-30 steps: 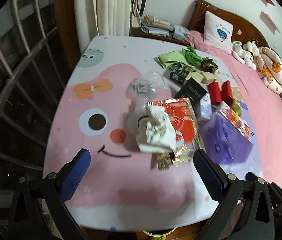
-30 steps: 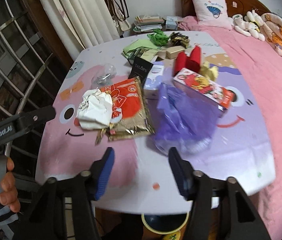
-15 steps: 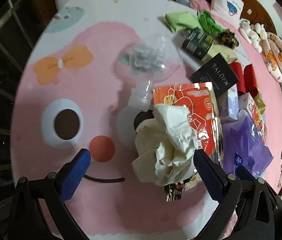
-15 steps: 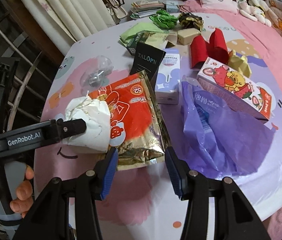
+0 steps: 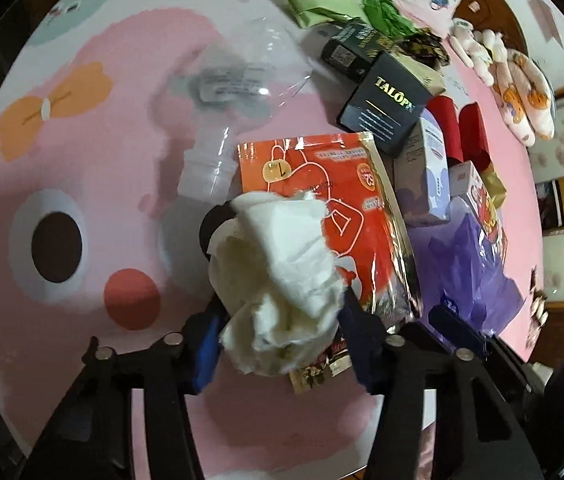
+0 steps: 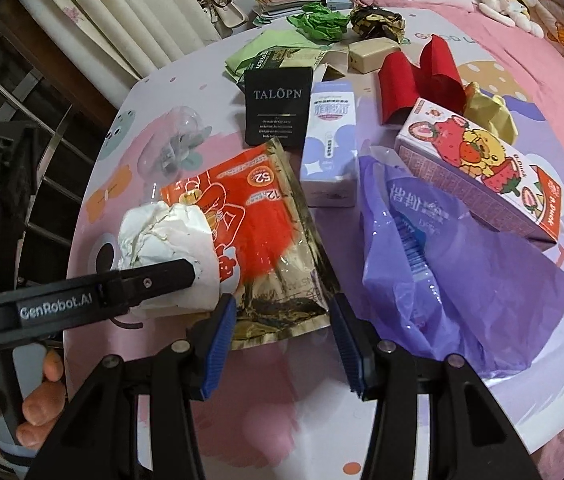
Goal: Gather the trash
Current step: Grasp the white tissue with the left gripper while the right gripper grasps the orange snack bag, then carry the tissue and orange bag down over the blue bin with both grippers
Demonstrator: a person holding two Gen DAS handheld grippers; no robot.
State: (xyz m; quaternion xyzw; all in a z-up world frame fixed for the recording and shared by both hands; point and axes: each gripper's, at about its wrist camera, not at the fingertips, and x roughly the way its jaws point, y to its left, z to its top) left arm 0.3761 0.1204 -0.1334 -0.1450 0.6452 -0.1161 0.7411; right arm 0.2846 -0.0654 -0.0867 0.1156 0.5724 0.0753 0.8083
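Left gripper point(image 5: 279, 334), low in the left wrist frame, is closing its jaws around the tissue point(image 5: 282, 284), which sits between the pads on the table point(image 5: 81, 128) with its edge over the pouch point(image 5: 322, 216). Right gripper point(image 6: 282, 340), at the bottom centre of its frame, stands half open over the pouch's lower edge and grasps nothing. At the right lies the bag point(image 6: 462, 272), flat. I judge that the step is picking up the tissue; next comes a firm squeeze, then a lift toward the bag.
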